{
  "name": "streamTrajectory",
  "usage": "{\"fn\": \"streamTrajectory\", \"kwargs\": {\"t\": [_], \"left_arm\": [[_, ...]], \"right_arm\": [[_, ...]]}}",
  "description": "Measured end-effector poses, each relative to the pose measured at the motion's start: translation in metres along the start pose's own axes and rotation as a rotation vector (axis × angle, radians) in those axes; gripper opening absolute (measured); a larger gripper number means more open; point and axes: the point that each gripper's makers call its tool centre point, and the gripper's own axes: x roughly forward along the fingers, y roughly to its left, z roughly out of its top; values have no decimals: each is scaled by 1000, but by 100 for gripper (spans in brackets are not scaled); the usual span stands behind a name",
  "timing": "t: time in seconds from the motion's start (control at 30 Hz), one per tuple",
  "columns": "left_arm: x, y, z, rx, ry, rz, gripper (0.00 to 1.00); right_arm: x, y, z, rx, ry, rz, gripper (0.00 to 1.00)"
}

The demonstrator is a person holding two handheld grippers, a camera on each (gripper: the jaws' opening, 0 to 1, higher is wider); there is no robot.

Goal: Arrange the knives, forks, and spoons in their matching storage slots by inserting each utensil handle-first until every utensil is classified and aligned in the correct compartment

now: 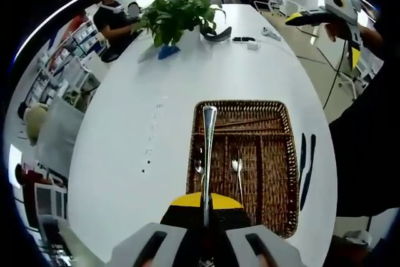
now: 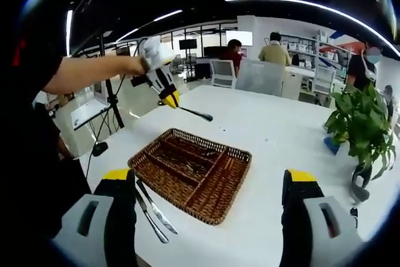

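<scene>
My left gripper [image 1: 205, 209] is shut on a shiny metal utensil [image 1: 209, 148] whose handle end points away, above the near left side of the brown wicker cutlery tray [image 1: 275, 154]. Two utensils [image 1: 237, 168] lie in the tray's slots. Two dark knives [image 1: 305, 168] rest on the table just right of the tray. In the right gripper view, the left gripper [image 2: 167, 95] hangs over the tray [image 2: 215, 198] with the utensil [image 2: 195, 114] sticking out. My right gripper [image 2: 209, 217] is open and holds nothing; the knives [image 2: 153, 212] lie by its left jaw.
The long white table [image 1: 156, 129] carries a potted plant [image 1: 178, 17] [image 2: 359, 123] and small dark items [image 1: 244, 39] at its far end. People sit at the far end and at desks behind. A tripod stand [image 2: 106, 101] is beside the table.
</scene>
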Motion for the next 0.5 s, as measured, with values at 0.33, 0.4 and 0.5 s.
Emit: {"fn": "streamTrajectory", "kwargs": {"t": [0.33, 0.4, 0.5], "left_arm": [[9, 4, 2, 1, -12, -1, 0], [13, 3, 2, -1, -13, -7, 0], [20, 2, -1, -1, -15, -13, 0]], "right_arm": [[0, -5, -1, 23, -3, -3, 99], [1, -5, -3, 19, 3, -2, 99], [1, -6, -4, 26, 7, -6, 99]]}}
